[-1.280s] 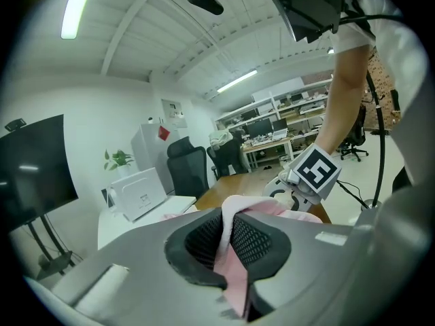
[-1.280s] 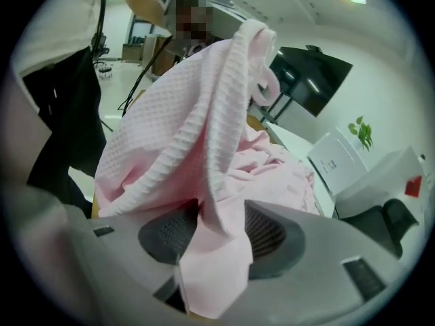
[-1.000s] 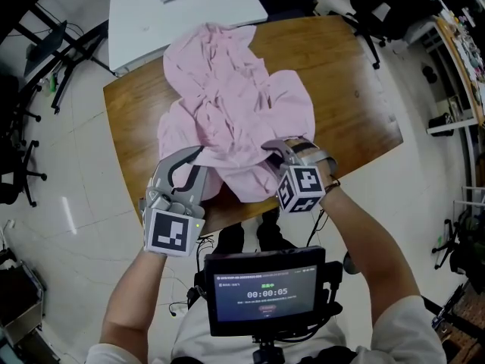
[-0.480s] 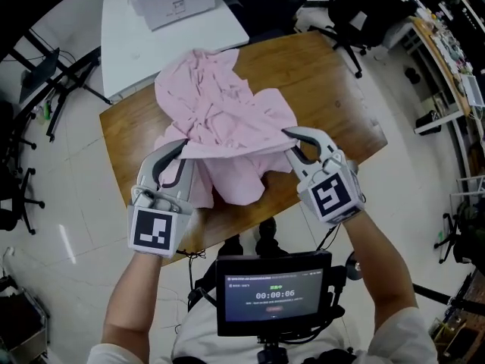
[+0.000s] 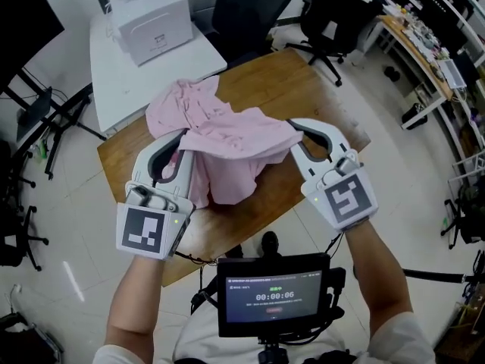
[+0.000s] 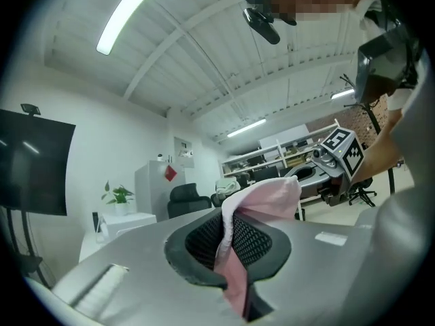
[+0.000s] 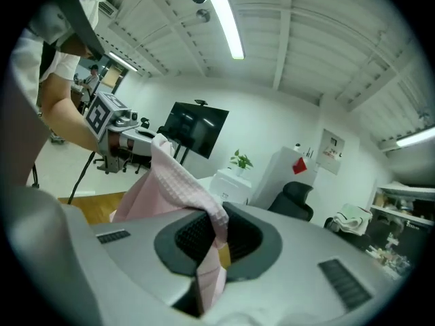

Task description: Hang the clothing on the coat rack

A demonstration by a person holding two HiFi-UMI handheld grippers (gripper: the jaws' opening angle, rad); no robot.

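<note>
Lift step. Left tool (image 5: 183, 135) and right tool (image 5: 294, 129) are each clamped on an edge of the pink garment (image 5: 227, 141), taut between them, rest trailing on the table (image 5: 326, 89). No coat rack visible; next, locate it and carry the garment clear.

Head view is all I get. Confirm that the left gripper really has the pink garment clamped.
Observer: In the left gripper view, the left gripper is shut on the pink garment, with a fold pinched between its black pads.
Operator: Now check the right one.
Observer: In the right gripper view, the right gripper is shut on it too, with cloth squeezed between the pads.
Operator: Describe the cloth close up.
Observer: The right gripper view shows a fine waffle weave.
</note>
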